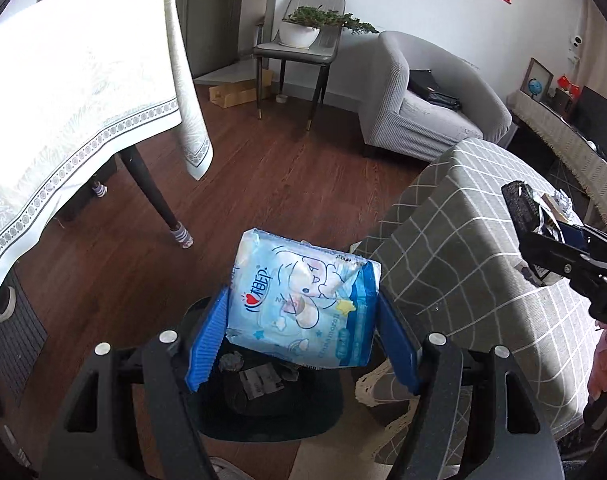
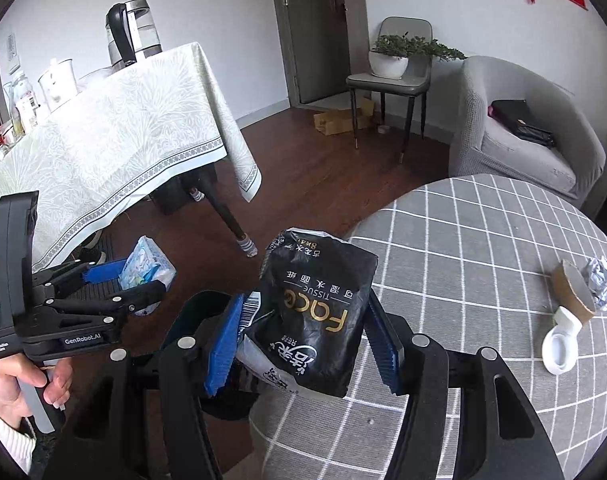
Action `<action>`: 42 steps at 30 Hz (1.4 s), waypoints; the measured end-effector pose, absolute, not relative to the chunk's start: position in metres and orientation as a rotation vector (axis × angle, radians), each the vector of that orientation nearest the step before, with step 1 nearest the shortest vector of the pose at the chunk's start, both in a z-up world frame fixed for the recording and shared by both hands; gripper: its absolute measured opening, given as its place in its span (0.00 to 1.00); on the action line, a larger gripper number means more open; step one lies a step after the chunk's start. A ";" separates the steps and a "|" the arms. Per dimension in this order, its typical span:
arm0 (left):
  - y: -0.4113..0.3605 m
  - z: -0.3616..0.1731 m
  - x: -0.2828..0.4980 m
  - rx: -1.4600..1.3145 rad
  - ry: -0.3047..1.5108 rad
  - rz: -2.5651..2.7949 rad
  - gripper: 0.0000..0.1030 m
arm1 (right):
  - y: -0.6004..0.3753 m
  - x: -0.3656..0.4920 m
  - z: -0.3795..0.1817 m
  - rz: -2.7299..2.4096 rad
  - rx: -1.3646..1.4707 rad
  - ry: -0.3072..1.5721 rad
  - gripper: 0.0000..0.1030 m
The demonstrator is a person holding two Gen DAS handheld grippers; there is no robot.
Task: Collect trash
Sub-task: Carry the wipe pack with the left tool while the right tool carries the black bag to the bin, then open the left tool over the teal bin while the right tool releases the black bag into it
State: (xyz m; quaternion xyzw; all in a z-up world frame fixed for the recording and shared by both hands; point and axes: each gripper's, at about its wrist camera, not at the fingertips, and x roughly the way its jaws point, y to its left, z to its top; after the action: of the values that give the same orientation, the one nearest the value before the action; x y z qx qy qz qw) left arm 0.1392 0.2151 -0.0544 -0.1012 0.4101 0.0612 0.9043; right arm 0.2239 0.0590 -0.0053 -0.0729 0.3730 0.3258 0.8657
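Big worktop at far left: white patterned cloth hanging over the edge, with a kettle and jars at its far end.
My left gripper: my jaws are clamped on a light blue tissue pack, one blue pad on each side of it; the pack is held in the air, tilted.
Below the blue pack: a dark bin on the wood floor, with crumpled paper and a printed scrap lying inside it.
My right gripper: my jaws grip a black tissue wrapper with gold lettering, crumpled, held up over the near edge of the round worktop.
Left gripper in the right wrist view: off to the left and lower, the blue pack showing between its pads, my hand around its handle.
Round worktop: grey checked cloth; at its right side a brown cardboard tube, a crumpled foil ball touching it, and a white cup on its side just beside the tube.
Background: a grey armchair and a chair carrying a potted plant.
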 end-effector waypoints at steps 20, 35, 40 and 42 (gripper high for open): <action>0.273 -0.119 0.124 -0.206 1.075 0.185 0.70 | 0.161 0.213 -0.028 0.824 -0.187 0.841 0.58; 0.294 -0.130 0.118 -0.248 1.115 0.175 0.81 | 0.189 0.219 -0.058 0.831 -0.222 0.910 0.58; 0.305 -0.118 0.114 -0.296 1.077 0.199 0.78 | 0.198 0.220 -0.074 0.830 -0.240 0.949 0.58; 0.309 -0.113 0.113 -0.312 1.059 0.206 0.74 | 0.202 0.220 -0.081 0.829 -0.253 0.964 0.58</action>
State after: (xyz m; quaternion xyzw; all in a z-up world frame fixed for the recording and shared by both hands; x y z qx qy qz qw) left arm 0.1130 0.3092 -0.1126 -0.1481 0.5020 0.0976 0.8465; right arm 0.2196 0.2016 -0.0813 -0.1177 0.4488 0.3862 0.7973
